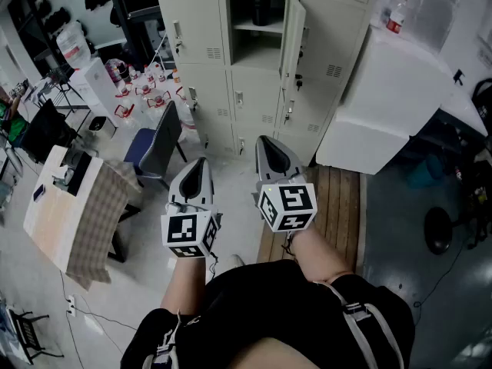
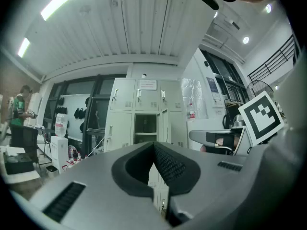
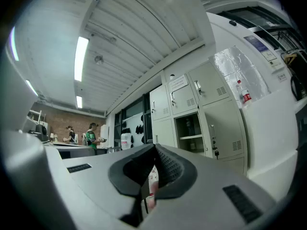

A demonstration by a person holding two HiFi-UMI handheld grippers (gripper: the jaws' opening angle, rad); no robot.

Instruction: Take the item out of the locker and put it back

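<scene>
Step in hand: approach, before any pick. The cream metal locker bank sits at the top centre of the head view, well apart from both grippers. One compartment stands open, its cream metal door swung out to the right of the opening. The task item, a small dark object, stands on the shelf in the upper half of that compartment. It is too small and dark to say what it is. The right gripper view shows it as a dark upright shape in the same opening, right of centre.

The grey left gripper is at centre frame and points toward the lockers. Its jaws are pressed together at the tip with nothing between them. The grey right gripper is just beside it and a little higher in frame, also closed tight and empty.

Other things in the head view:
- blue chair, left of the grippers
- table with a plaid cloth, lower left
- big white box-shaped cabinet, right of the lockers
- wooden plank strip on the floor below it

Next move, as a judgement: step closer and spread one gripper's jaws. Reach in over the shelf, clear of the open door edge, then close on the dark object. The shelf space looks tight, so it will need a level entry.
</scene>
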